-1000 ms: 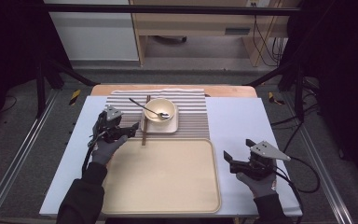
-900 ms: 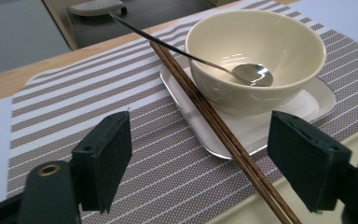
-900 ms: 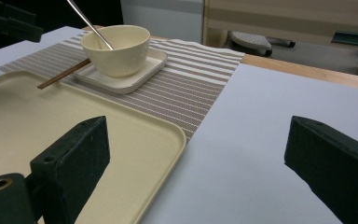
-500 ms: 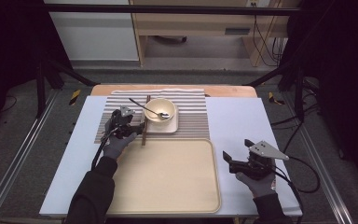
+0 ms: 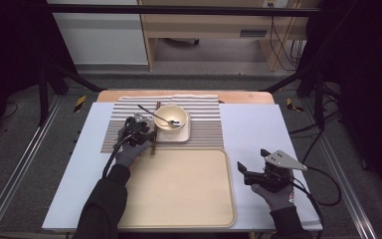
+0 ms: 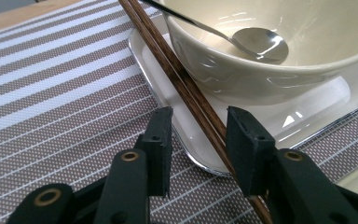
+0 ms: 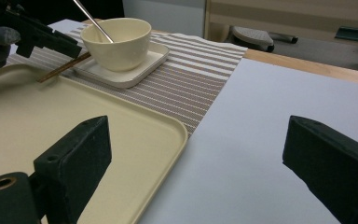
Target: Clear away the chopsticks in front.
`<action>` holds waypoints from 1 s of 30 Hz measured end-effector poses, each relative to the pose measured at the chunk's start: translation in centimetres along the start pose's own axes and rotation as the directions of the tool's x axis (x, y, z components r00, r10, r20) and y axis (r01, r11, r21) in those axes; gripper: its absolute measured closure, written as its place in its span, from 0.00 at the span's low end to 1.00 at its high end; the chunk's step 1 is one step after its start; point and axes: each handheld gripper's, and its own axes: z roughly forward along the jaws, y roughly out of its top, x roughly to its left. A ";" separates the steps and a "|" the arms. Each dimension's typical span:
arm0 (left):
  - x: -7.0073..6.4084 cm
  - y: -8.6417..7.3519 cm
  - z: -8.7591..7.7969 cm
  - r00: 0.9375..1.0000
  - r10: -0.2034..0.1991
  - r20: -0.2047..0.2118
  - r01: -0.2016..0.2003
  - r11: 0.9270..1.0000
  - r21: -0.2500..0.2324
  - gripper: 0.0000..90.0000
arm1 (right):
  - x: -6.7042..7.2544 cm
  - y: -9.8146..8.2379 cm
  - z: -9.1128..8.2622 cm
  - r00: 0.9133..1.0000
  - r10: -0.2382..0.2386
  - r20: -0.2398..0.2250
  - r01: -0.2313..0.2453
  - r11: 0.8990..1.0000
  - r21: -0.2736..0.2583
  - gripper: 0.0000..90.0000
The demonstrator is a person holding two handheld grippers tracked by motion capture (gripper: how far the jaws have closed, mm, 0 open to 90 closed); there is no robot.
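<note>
Left tool (image 6: 198, 149) moved in — jaws closing round, not yet pinching | chopsticks (image 6: 186, 91): dark brown, paired — right tool (image 7: 205, 163) open

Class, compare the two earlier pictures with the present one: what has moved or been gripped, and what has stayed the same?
The left gripper has moved toward the pair of brown wooden chopsticks beside the cream ceramic bowl. Its jaws have just been closing, with the chopsticks between them but not yet pinched. The right gripper, the metal spoon in the bowl and the beige plastic tray stayed put.
</note>
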 end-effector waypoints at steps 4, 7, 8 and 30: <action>0.0 -0.1 0.4 1.000 -0.012 0.004 0.012 1.000 0.017 0.73 | 0.0 0.0 0.0 1.000 -0.001 0.003 0.001 1.000 0.003 0.09; 0.0 -0.1 0.5 1.000 -0.022 0.001 0.022 0.999 0.024 0.76 | 0.0 0.0 0.1 1.000 -0.004 0.007 0.004 1.000 0.006 0.09; 0.1 -0.1 0.5 1.000 -0.023 -0.006 0.023 0.999 0.026 0.77 | 0.1 0.0 0.1 1.000 -0.002 0.007 0.002 1.000 0.007 0.09; 1.1 -0.2 0.7 0.999 -0.047 -0.008 0.048 0.998 0.039 0.83 | 0.1 -0.1 0.2 1.000 -0.009 0.009 0.008 1.000 0.017 0.10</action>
